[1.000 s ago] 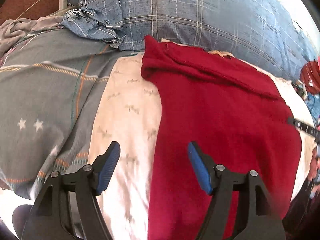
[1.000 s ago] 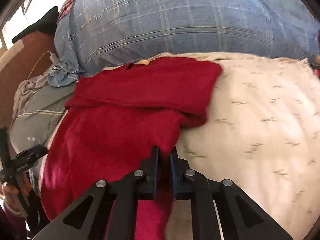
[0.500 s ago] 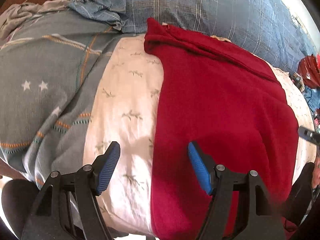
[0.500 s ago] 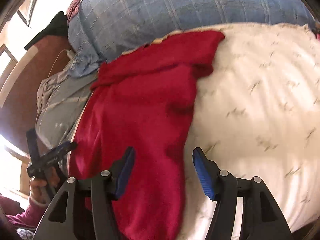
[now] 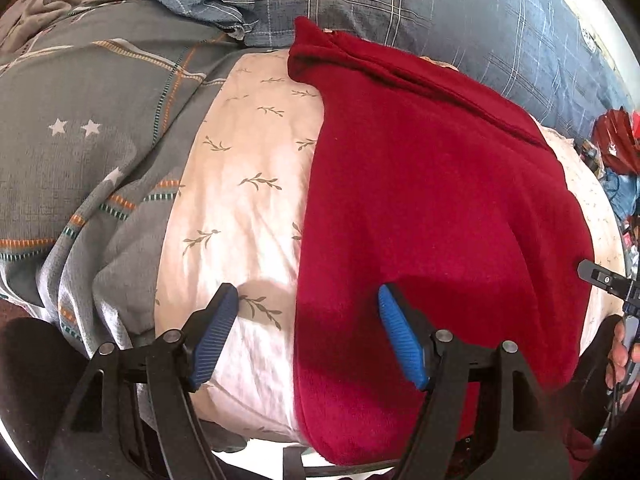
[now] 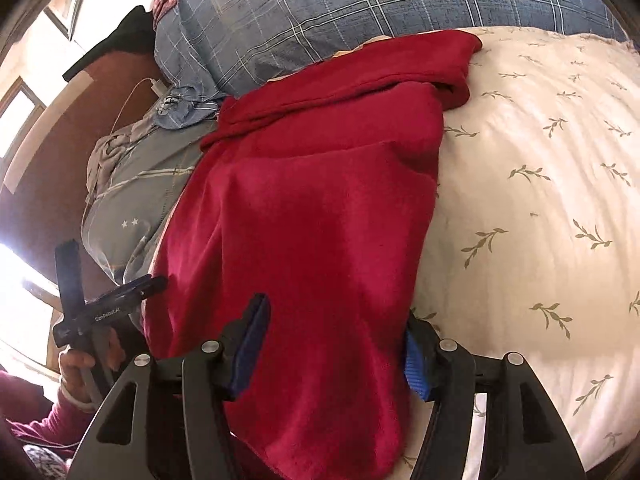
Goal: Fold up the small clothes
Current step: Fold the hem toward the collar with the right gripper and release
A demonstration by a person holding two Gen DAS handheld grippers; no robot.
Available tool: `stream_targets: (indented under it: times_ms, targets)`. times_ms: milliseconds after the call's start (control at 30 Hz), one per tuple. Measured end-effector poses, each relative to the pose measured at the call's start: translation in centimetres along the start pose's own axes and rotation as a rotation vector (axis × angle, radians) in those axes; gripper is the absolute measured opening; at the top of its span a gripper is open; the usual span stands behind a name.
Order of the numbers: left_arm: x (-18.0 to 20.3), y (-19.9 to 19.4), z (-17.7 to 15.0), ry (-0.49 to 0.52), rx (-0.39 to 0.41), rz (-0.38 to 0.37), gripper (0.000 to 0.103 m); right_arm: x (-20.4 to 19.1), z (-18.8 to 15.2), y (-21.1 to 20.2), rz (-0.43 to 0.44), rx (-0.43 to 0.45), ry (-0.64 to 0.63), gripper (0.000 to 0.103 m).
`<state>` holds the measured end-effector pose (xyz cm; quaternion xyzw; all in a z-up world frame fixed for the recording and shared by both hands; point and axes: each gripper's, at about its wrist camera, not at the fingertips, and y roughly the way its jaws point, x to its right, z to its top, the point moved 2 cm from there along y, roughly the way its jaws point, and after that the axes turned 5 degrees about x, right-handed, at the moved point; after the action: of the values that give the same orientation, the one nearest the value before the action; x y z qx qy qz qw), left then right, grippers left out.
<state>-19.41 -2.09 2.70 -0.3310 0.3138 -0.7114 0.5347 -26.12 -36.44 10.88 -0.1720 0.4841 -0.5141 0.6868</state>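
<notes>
A dark red garment lies flat on the white leaf-print sheet, its top part folded down across it. My left gripper stands open over the garment's left edge near the bed's front, one pad over the sheet and one over the red cloth. In the right wrist view the same garment hangs over the bed's front edge. My right gripper straddles its lower right part, with the jaws closing. Cloth lies between the pads, and the right pad is partly hidden behind the edge. I see no pinch in the cloth.
A blue plaid pillow lies behind the garment. A grey blanket with stars covers the bed's left side. Red and blue clutter sits far right. A hand holds the left gripper at the left of the right wrist view.
My right gripper was shut on the garment's edge, let it go and opened around the cloth. Both grippers drew back toward the bed's front edge.
</notes>
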Motion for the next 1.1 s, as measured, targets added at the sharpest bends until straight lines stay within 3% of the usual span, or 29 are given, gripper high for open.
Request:
stream_targets:
  times_ms: [33,100,267,333,367,467,500,533,733,1100]
  targets:
    - [-0.1,0.0,0.0,-0.007,-0.001,-0.003,0.072,0.0,0.0,0.0,-0.012,0.0,-0.012,0.03]
    - [-0.2,0.0,-0.1,-0.011,-0.003,-0.007,0.072,-0.1,0.0,0.3,-0.042,-0.012,-0.041,0.008]
    - [-0.2,-0.5,-0.7,0.007,-0.032,-0.018,0.072,0.3,-0.4,-1.3,0.026,-0.043,-0.042,0.007]
    - [-0.3,-0.7,-1.0,0.008,-0.039,-0.02,0.072,0.7,-0.6,-1.8,-0.03,-0.04,-0.069,0.007]
    - [-0.3,-0.7,-1.1,0.008,-0.042,-0.018,0.072,0.9,-0.7,-1.9,-0.044,-0.044,-0.073,0.008]
    - [-0.3,-0.9,-1.4,0.012,-0.052,-0.017,0.072,1.2,-1.4,-2.5,-0.001,-0.057,-0.021,0.026]
    - [-0.2,-1.0,-1.4,0.018,-0.055,-0.019,0.072,1.2,-1.7,-2.6,0.031,-0.069,-0.006,0.05]
    - [-0.1,-1.1,-1.6,0.026,-0.059,-0.018,0.072,1.3,-2.3,-2.6,0.057,-0.09,0.002,0.062]
    - [0.4,-1.0,-2.3,0.063,-0.07,-0.008,0.072,1.3,-5.0,-2.9,0.074,-0.171,-0.03,0.062]
    - [1.1,-1.0,-2.9,0.085,-0.07,0.013,0.072,-0.3,-5.4,-2.3,0.189,-0.171,-0.073,0.062]
